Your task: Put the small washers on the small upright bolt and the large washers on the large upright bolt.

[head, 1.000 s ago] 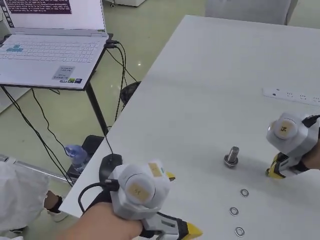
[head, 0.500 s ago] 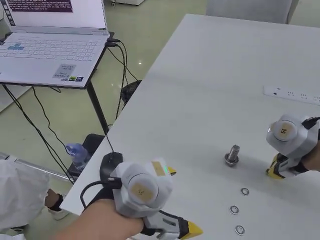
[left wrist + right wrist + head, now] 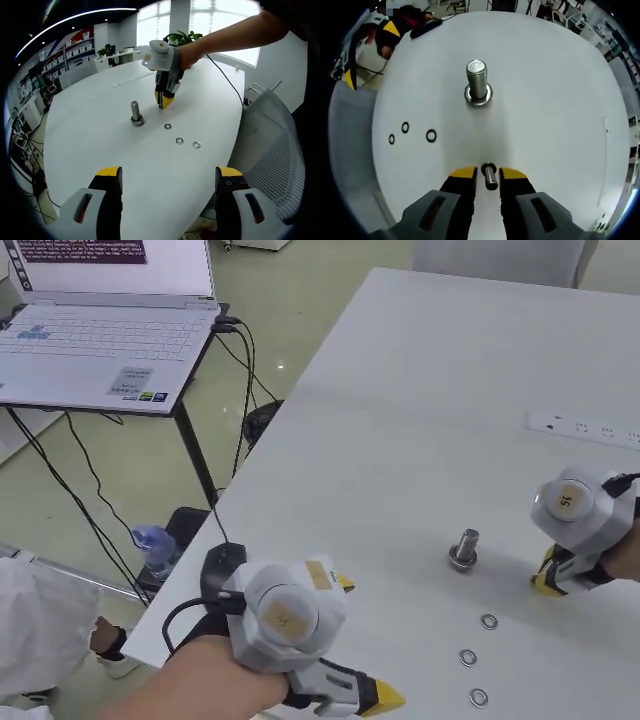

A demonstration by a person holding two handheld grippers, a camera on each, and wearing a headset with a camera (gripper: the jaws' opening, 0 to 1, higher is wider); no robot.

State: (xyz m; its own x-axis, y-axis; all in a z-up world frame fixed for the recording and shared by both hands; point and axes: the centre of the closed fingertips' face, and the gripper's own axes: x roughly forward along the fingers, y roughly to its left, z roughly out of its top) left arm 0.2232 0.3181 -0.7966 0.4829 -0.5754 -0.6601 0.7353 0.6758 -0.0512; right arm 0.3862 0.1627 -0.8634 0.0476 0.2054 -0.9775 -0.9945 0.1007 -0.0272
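Large bolt (image 3: 463, 550): was seen standing upright, head down, on the white counter (image 3: 400, 420); all places below are given from it.
Small bolt (image 3: 490, 176): was seen upright near the large bolt, to its right in the head view, set between the right gripper's fingers (image 3: 465, 176).
Right gripper (image 3: 547, 583): its fingers were drawn narrow on either side of the small bolt; whether the pads were actually pressing it could not be told.
Left gripper (image 3: 165, 172): was held well apart from the large bolt, at the counter's near edge, with its fingers (image 3: 108, 176) released wide and nothing between them.
Washers (image 3: 467, 657): three rings were laid flat in a loose row near the large bolt, on the person's side of it, each apart from the others. None had been placed on either bolt, and small could not be told from large.
Handling, as judged: the washers would be light, stiff and thin, and likely to skid on the smooth counter.
Hold, as judged: each washer would best be pinched across its outer rim with the fingertips low, so that the hole is left free for the thread.
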